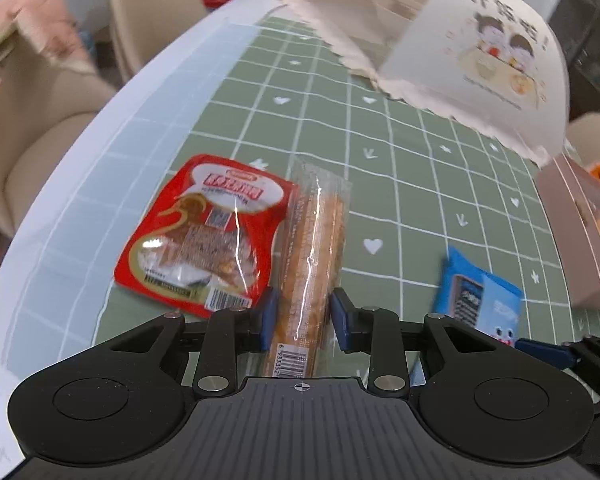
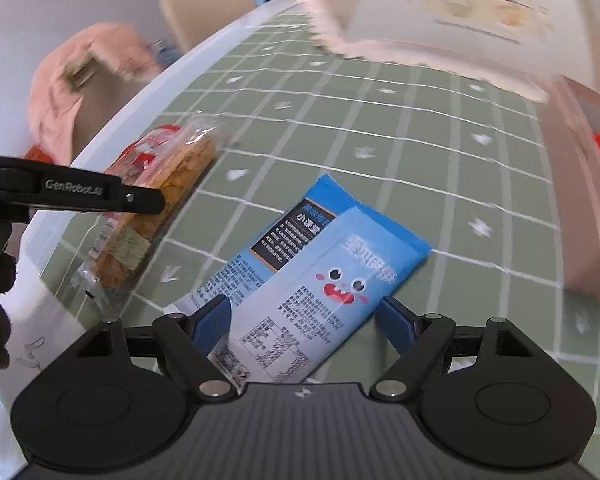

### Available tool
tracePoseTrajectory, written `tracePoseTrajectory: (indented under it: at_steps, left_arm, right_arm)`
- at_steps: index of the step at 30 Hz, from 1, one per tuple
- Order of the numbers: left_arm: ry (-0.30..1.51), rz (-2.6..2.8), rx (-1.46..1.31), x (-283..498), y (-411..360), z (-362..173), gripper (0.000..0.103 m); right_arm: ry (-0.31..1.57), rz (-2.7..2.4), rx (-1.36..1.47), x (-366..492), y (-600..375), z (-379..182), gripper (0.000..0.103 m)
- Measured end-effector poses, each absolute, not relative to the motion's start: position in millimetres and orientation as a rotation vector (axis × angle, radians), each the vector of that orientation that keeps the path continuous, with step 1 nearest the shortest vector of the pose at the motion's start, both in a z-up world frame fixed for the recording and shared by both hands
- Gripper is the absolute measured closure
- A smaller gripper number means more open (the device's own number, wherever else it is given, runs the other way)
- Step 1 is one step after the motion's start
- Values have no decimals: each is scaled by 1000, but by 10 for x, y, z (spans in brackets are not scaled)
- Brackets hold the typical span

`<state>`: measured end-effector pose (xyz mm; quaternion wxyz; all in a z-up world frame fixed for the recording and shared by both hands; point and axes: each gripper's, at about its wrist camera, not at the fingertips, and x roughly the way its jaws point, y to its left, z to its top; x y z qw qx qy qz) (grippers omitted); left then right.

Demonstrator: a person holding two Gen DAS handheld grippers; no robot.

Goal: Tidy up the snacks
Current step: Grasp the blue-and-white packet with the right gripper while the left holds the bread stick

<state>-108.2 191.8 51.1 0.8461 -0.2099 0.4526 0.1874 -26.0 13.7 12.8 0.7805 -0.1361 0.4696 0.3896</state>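
Note:
In the left wrist view my left gripper (image 1: 303, 316) is open, its blue pads on either side of a long clear-wrapped orange pastry stick (image 1: 312, 256) lying on the green grid mat (image 1: 400, 184). A red snack pouch (image 1: 208, 236) lies just left of the stick. In the right wrist view my right gripper (image 2: 304, 320) is open around the near end of a blue snack packet (image 2: 320, 276) with a cartoon face. The packet also shows in the left wrist view (image 1: 476, 300). The pastry stick (image 2: 156, 216) and the left gripper's arm (image 2: 72, 192) show at the left.
A white paper bag with cartoon print (image 1: 460, 52) stands at the back of the mat. A pink box (image 1: 580, 232) sits at the right, holding orange items. Beige chairs (image 1: 40, 120) stand beyond the table's white edge, one draped with pink cloth (image 2: 80, 80).

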Motion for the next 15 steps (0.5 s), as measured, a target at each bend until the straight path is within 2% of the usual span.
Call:
tracePoseTrajectory:
  at_steps: [4,8,15]
  left_arm:
    - [943,438,-478,-1136,1935,511,68]
    - [946,462,-476,-1162,1887,513,67]
    - [947,405,-550,-1218,2007,421,64]
  right_arm:
    - [998,939,-360,-238,237,112,21]
    - [984,1030,-401,-113,205,82,16]
    - [940,961,-472,71,190,95,12]
